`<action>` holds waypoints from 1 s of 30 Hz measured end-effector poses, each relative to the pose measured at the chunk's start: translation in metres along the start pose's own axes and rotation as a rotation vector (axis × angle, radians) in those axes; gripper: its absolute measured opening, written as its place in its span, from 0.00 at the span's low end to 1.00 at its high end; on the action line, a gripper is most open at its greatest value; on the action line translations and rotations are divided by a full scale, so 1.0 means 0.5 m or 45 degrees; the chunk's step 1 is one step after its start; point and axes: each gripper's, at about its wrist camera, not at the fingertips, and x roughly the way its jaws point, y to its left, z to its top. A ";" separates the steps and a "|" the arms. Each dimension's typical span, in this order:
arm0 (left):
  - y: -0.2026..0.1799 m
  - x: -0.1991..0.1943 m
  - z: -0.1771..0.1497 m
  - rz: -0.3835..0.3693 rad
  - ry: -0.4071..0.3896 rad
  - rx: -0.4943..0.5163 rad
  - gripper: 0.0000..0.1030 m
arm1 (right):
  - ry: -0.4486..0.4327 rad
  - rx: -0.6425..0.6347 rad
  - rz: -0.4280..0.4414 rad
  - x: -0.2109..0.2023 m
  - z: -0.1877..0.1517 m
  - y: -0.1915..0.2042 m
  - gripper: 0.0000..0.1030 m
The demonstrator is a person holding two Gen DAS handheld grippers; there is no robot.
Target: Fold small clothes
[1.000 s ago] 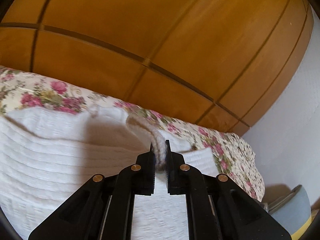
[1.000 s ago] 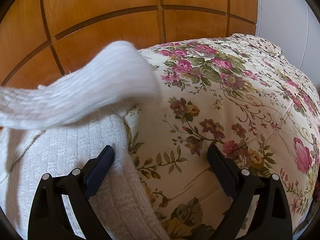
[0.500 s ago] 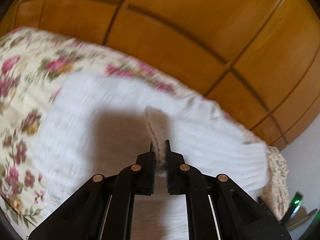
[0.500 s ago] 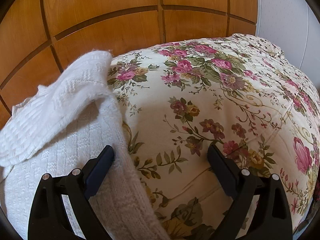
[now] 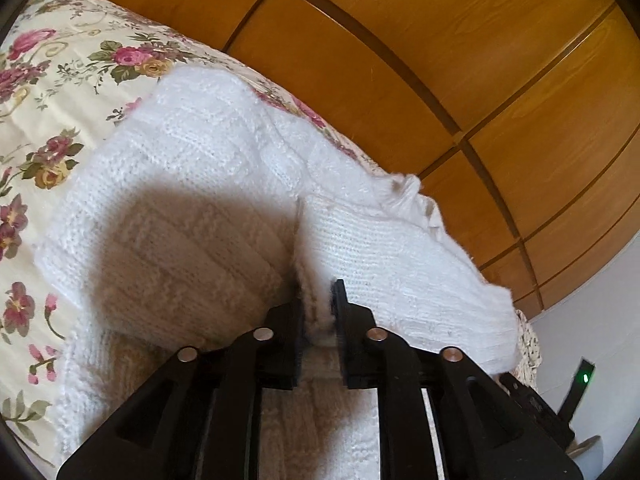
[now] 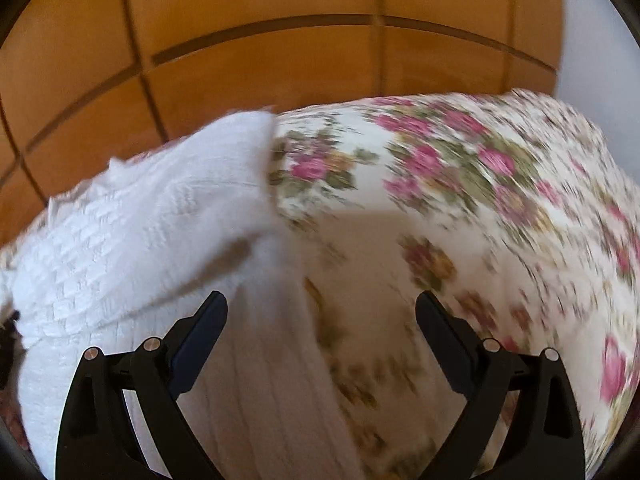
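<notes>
A white knit garment [image 5: 192, 184] lies on the floral bedspread [image 5: 44, 92]. My left gripper [image 5: 318, 304] is shut on an edge of the garment and holds that part folded over the rest of it. In the right wrist view the garment [image 6: 132, 236] fills the left side, with a folded layer on top. My right gripper [image 6: 320, 312] is open and empty, its left finger over the garment's edge and its right finger over the bedspread [image 6: 460, 208]. That view is blurred by motion.
A wooden panelled headboard [image 5: 400, 40] stands behind the bed, also in the right wrist view [image 6: 280, 40]. A white wall [image 5: 616, 300] is at the right. A small dark device with a green light [image 5: 582, 380] sits low at the right.
My left gripper has carried the held edge across and down, so the raised layer now lies folded over the garment. My right gripper stays open and has shifted, blurring its view.
</notes>
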 end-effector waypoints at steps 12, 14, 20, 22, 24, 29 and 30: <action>-0.009 0.010 -0.001 -0.009 0.021 0.028 0.22 | 0.068 0.294 -0.164 0.076 0.022 -0.104 0.92; -0.010 0.010 0.001 -0.005 0.022 0.031 0.22 | 0.062 0.316 -0.151 0.074 0.026 -0.111 0.94; -0.017 0.007 0.002 0.015 0.020 0.043 0.22 | 0.072 0.258 -0.102 0.047 0.020 -0.117 0.97; -0.021 0.008 0.002 0.026 0.020 0.052 0.22 | 0.045 0.251 -0.151 0.016 0.002 -0.125 0.98; -0.023 0.008 0.000 0.039 0.020 0.062 0.22 | -0.010 0.281 -0.156 -0.014 -0.008 -0.132 0.98; -0.044 0.010 -0.004 0.059 0.023 0.135 0.39 | -0.149 0.212 -0.108 -0.046 0.025 -0.090 0.98; -0.054 0.011 -0.007 0.071 0.024 0.168 0.45 | -0.148 0.181 -0.090 -0.040 0.038 -0.074 0.98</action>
